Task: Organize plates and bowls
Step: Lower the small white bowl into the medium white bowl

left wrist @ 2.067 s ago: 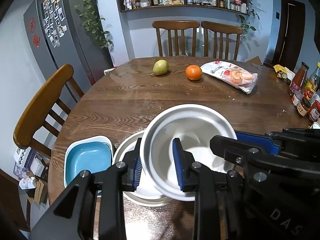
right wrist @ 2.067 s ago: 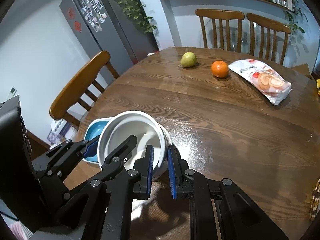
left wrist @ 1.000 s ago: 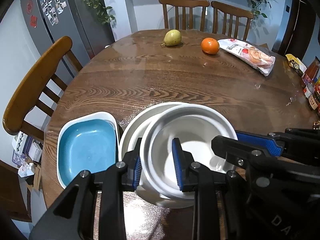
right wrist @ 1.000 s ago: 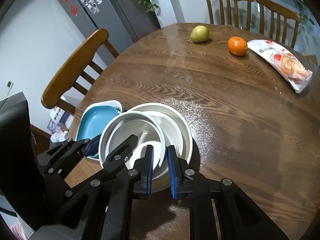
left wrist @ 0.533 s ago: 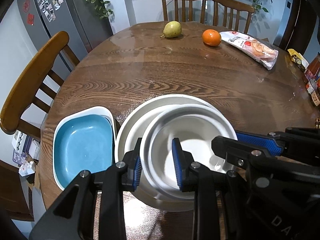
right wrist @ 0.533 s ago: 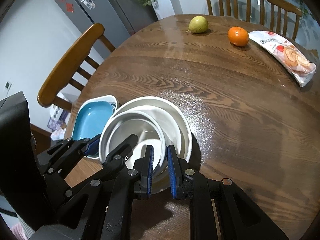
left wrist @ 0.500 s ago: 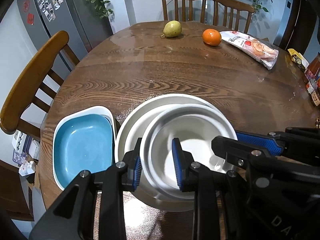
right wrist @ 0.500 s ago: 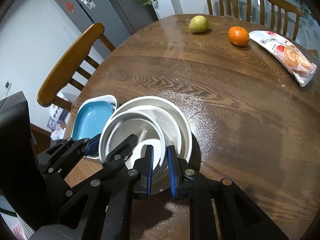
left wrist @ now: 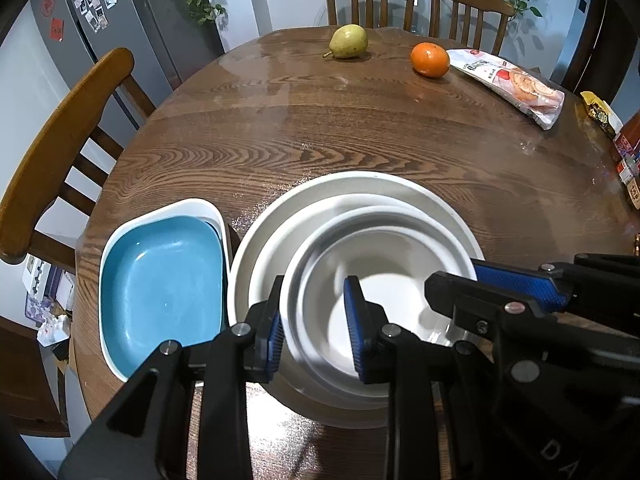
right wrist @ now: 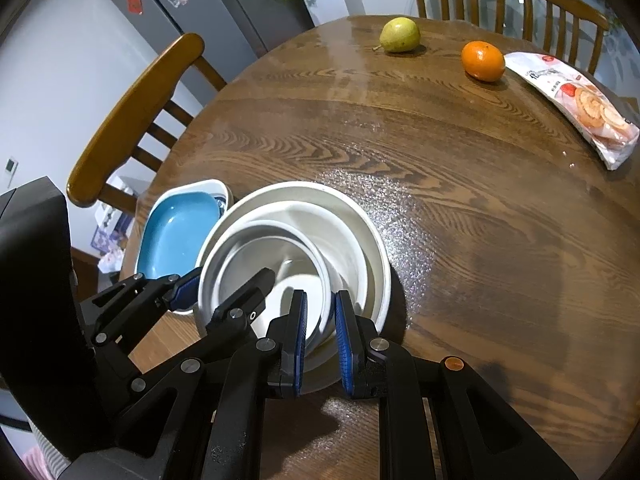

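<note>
A smaller white bowl (left wrist: 384, 276) (right wrist: 276, 260) is held inside a larger white bowl (left wrist: 360, 188) (right wrist: 352, 220) on the round wooden table (left wrist: 360, 128). My left gripper (left wrist: 314, 320) is shut on the smaller bowl's near-left rim. My right gripper (right wrist: 320, 320) is shut on the same bowl's right rim. Whether the smaller bowl rests on the larger one, I cannot tell. A blue square dish (left wrist: 160, 284) (right wrist: 176, 228) sits just left of the bowls, at the table's near-left edge.
A pear (left wrist: 348, 42), an orange (left wrist: 430, 59) and a snack bag (left wrist: 512, 84) lie at the table's far side. Bottles and jars (left wrist: 628, 152) stand at the right edge. Wooden chairs (left wrist: 60, 140) stand at the left and behind.
Both grippers have carried the smaller white bowl down into the larger white bowl. The view has tilted further down over the table.
</note>
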`<state>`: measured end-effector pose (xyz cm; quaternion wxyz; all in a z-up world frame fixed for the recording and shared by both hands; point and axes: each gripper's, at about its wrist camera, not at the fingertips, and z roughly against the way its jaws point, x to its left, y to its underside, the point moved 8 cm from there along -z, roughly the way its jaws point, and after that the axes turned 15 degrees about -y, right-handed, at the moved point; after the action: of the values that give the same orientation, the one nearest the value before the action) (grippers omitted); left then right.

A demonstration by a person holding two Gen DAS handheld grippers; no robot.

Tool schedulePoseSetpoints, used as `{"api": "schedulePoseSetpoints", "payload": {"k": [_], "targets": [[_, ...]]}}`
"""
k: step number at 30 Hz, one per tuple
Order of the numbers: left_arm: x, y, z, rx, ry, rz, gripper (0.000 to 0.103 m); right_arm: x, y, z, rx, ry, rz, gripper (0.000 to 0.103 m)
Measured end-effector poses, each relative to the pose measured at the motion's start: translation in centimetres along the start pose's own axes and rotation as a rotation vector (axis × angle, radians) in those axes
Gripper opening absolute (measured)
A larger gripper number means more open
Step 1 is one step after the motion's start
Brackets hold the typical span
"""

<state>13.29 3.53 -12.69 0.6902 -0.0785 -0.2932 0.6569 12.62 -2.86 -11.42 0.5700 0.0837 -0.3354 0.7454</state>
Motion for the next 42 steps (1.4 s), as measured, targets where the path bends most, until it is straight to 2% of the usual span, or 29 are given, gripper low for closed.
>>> {"api": "schedulePoseSetpoints", "payload": {"k": [36,42], "targets": [[-0.23,-0.3,-0.62,0.023,0.007,-0.015,0.024,-0.74,-0.3,-0.28,0.002,-0.004,-0.038,0.017],[-0.22,-0.28,-0.62,0.022,0.007,-0.015,0.027,-0.75,-0.27,-0.08,-0.004,0.001,-0.035,0.017]]}}
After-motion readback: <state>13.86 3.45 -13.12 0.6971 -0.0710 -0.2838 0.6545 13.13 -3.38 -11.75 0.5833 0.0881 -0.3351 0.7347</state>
